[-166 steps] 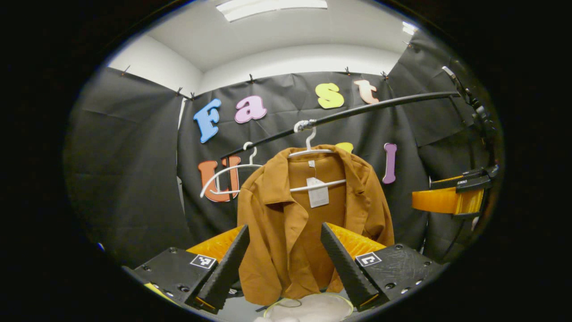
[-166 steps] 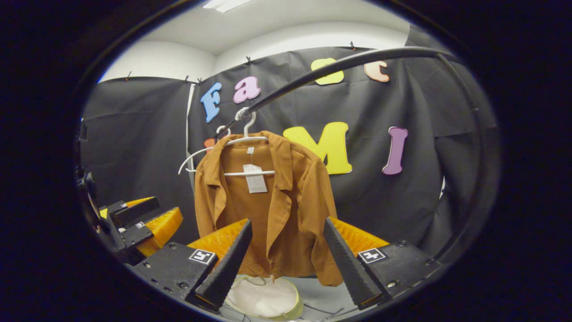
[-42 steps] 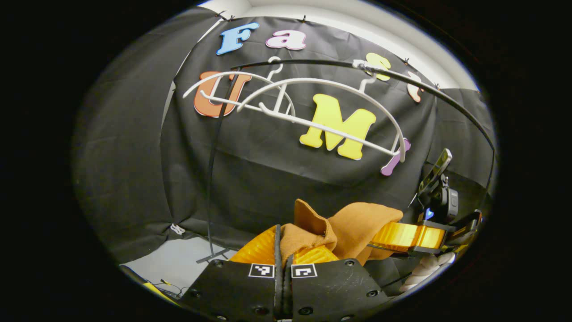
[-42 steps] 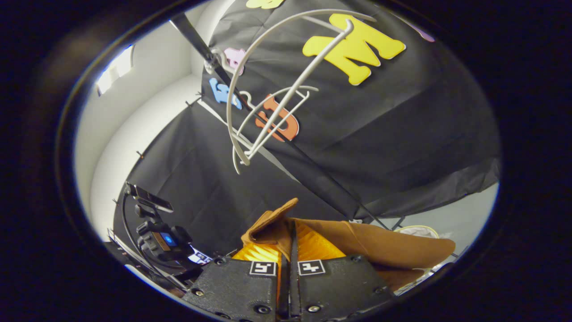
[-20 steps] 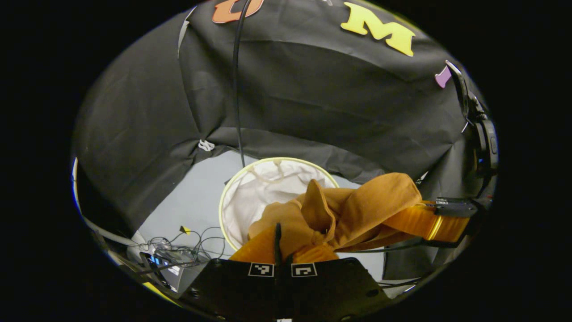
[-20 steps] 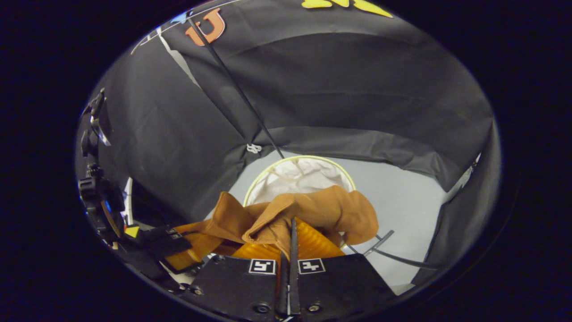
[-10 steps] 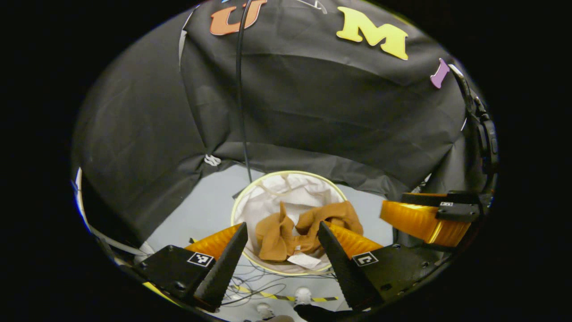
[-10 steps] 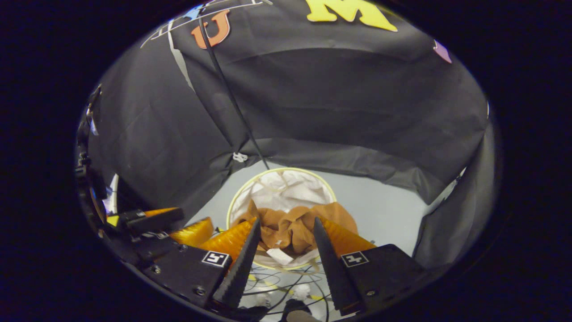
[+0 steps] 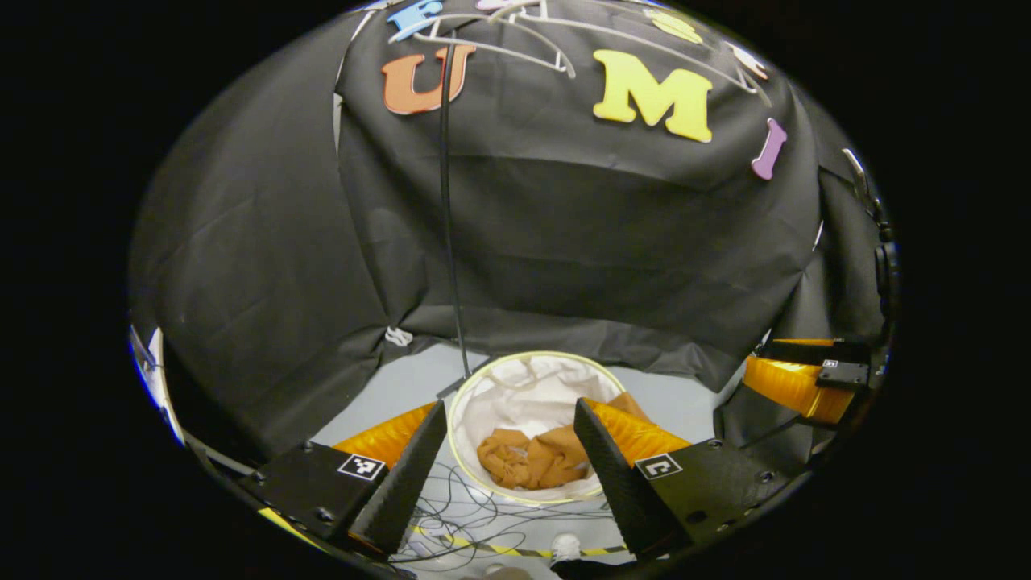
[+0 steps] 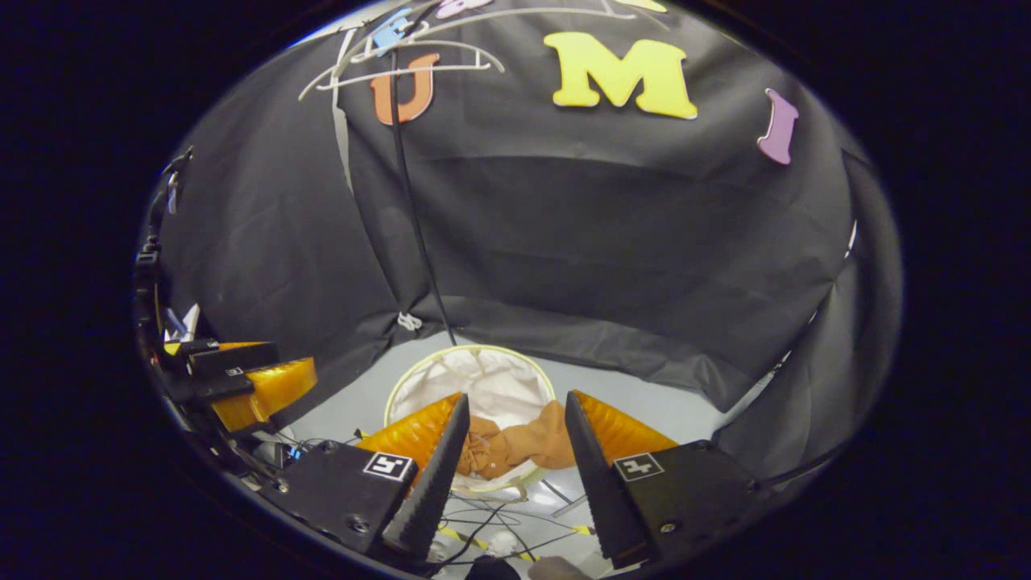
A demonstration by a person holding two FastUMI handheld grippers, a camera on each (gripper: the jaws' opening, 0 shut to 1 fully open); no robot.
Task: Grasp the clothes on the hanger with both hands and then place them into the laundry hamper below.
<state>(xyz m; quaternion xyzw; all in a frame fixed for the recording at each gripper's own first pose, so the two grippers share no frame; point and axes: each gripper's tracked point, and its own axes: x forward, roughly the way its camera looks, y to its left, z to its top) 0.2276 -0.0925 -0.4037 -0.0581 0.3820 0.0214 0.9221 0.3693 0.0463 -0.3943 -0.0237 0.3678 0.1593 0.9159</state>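
Clothes (image 9: 534, 457): brown garment, crumpled, lying inside the hamper (image 9: 475, 395), touched by neither gripper. Hamper: round, white-lined, pale-rimmed, set on the grey floor (image 9: 403, 383) at the foot of a black pole (image 9: 447, 201). Hangers (image 10: 403, 60): white, bare, seen high against the cloth wall. Left gripper (image 9: 503, 475): fingers spread wide, nothing held, poised above the hamper. Right gripper (image 10: 515, 475): fingers likewise wide apart and empty. Cables (image 9: 475, 515): tangled on the floor beside the hamper.
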